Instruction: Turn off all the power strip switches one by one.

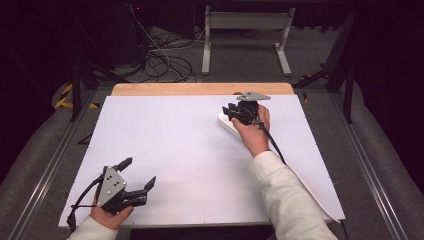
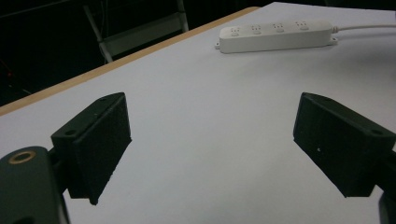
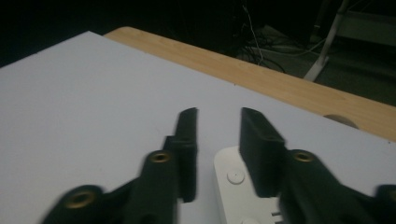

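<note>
A white power strip with several sockets lies on the white table at the back right, its white cord leading off to the right. My right gripper hovers over the strip's near end. In the right gripper view the jaws stand a narrow gap apart with nothing between them, and the strip's end lies just under the right jaw. My left gripper rests near the front left corner, wide open and holding nothing.
A bare wooden strip runs along the table's far edge. Beyond it on the floor lie tangled cables and a white metal frame. Grey rails flank the table on both sides.
</note>
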`<state>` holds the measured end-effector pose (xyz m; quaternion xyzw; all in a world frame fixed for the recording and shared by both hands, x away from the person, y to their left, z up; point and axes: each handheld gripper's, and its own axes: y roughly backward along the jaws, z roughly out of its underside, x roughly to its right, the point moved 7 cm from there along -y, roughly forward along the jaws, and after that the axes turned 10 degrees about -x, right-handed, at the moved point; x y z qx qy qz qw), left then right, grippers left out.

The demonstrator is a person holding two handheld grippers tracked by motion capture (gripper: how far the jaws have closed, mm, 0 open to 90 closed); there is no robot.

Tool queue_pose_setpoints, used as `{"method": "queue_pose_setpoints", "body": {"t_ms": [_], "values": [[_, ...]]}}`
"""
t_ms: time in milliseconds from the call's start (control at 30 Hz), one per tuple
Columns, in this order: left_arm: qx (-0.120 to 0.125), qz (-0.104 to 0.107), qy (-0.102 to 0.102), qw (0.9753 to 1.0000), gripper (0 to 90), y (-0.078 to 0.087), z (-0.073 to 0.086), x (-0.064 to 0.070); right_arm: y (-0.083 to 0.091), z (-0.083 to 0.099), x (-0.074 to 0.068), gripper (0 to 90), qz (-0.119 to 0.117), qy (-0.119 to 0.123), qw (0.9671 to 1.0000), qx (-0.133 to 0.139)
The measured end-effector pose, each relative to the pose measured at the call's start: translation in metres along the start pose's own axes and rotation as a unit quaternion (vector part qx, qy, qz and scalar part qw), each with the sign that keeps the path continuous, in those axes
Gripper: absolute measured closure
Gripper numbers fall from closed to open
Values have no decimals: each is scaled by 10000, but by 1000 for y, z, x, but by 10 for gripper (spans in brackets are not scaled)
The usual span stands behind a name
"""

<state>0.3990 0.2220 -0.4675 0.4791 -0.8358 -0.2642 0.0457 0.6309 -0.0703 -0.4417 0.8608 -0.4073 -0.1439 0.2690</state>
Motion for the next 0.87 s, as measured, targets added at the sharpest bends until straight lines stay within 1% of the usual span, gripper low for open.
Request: {"method": "queue_pose_setpoints", "body": {"t_ms": [67,133,200,267,333,400,467,533,633,700,800,867], "values": [[4,5,33,10000,117,0,0,0,13,-1,-4,478,-71,103,9998,145],[-9,-10,3,10000,117,0,0,-1,30,1,-11,420,-253,129,9992,279],[-1,3,46,10000,117,0,0,0,47,7,-18,378,-393,277,9981,389],[-1,-15,44,10000,117,1,0,0,63,17,-25,329,-512,416,9970,414],[6,-22,59,10000,116,1,0,0,77,29,-27,285,-560,464,9964,440],[13,-25,74,10000,115,1,-1,1,89,42,-28,241,-650,443,9957,483],[12,-24,78,10000,113,1,-1,1,101,55,-28,218,-695,408,9950,590],[15,-29,63,10000,112,2,-1,0,109,70,-27,203,-736,422,9944,627],[20,22,144,9999,108,3,-1,1,118,94,-26,199,-825,398,9939,613],[21,25,141,9999,108,4,0,0,121,112,-23,201,-783,480,9946,484],[31,43,169,9998,106,5,0,-1,123,135,-21,203,-802,429,9953,335],[31,45,185,9998,103,6,1,-1,124,146,-21,210,-807,523,9951,243]]}}
